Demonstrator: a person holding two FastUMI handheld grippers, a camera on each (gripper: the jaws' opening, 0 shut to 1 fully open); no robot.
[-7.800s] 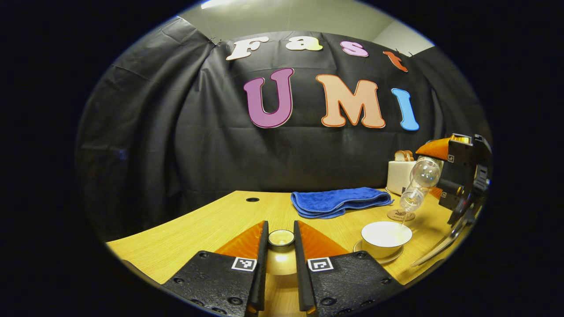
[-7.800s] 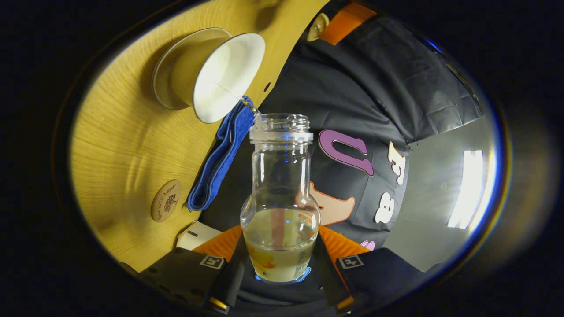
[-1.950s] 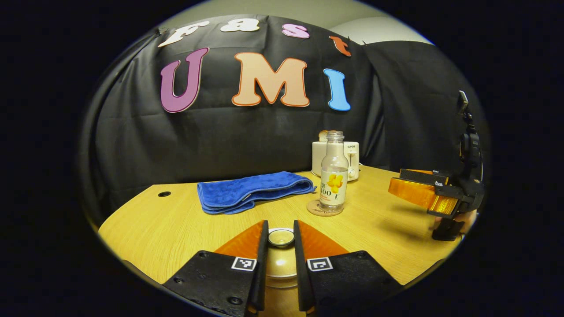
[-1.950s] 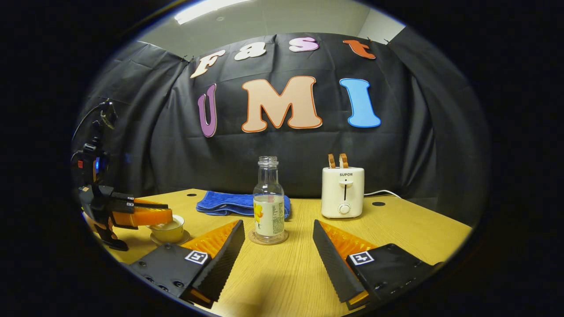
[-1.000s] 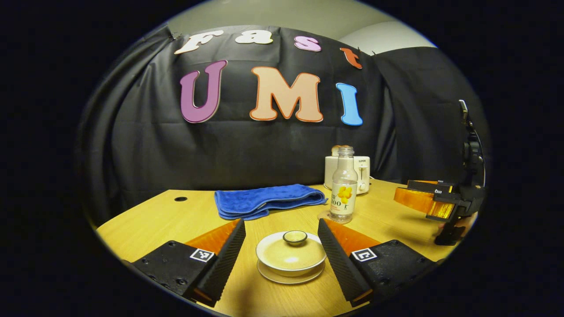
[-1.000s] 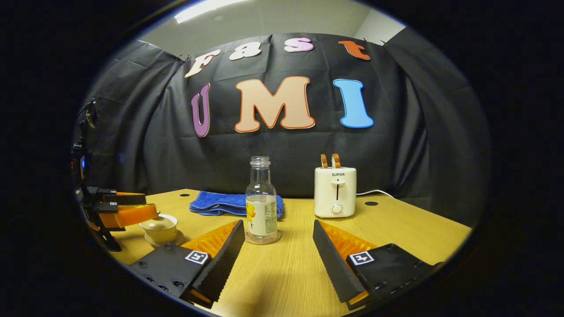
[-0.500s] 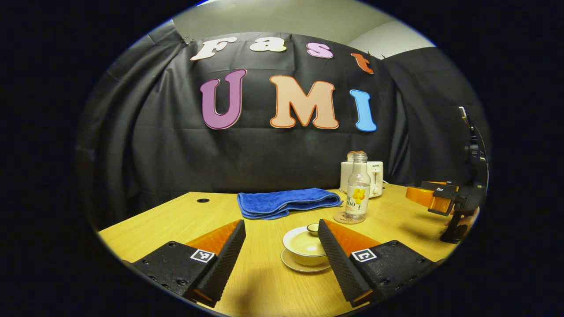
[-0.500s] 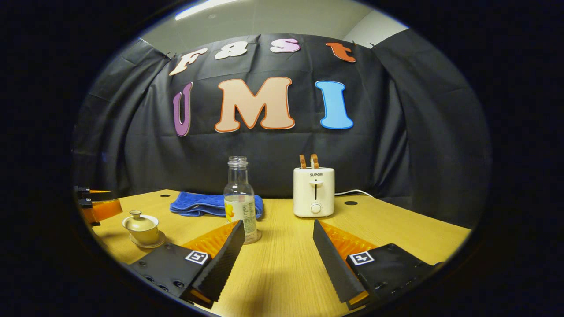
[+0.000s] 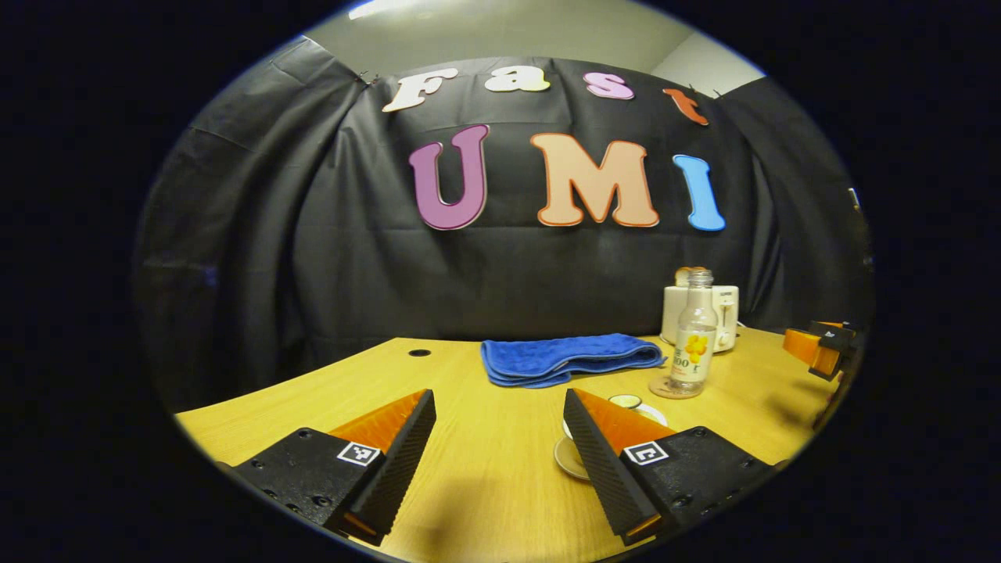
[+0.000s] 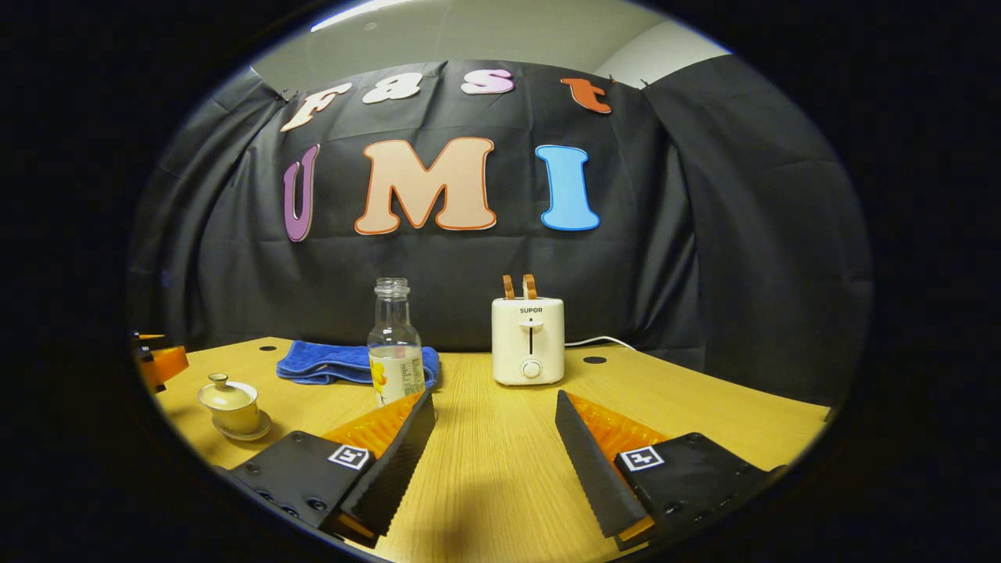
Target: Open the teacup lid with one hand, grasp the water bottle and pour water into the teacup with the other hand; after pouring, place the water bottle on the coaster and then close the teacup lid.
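Observation:
The lidded teacup (image 10: 229, 399) stands on its saucer (image 10: 249, 430) at the table's left in the right gripper view. In the left gripper view the teacup (image 9: 643, 410) is half hidden behind my right-hand finger (image 9: 602, 446). The water bottle (image 9: 693, 336) stands upright on the round coaster (image 9: 665, 389), partly full. My left gripper (image 9: 497, 407) is open and holds nothing, with the cup just right of it. My right gripper (image 10: 494, 407) is open too; the bottle (image 10: 393, 344) rises behind its left finger (image 10: 391, 453), which hides the base.
A folded blue towel (image 9: 567, 357) lies behind the cup on the wooden table (image 9: 485, 477). A white toaster (image 10: 528, 340) with toast in it stands at the back, its cord trailing right. Each gripper shows at the other view's edge: left gripper (image 10: 160, 361), right gripper (image 9: 821, 348).
The left gripper let go of the lid on the cup, opened, drew back and swung left. The right gripper has drawn away to the right of the bottle.

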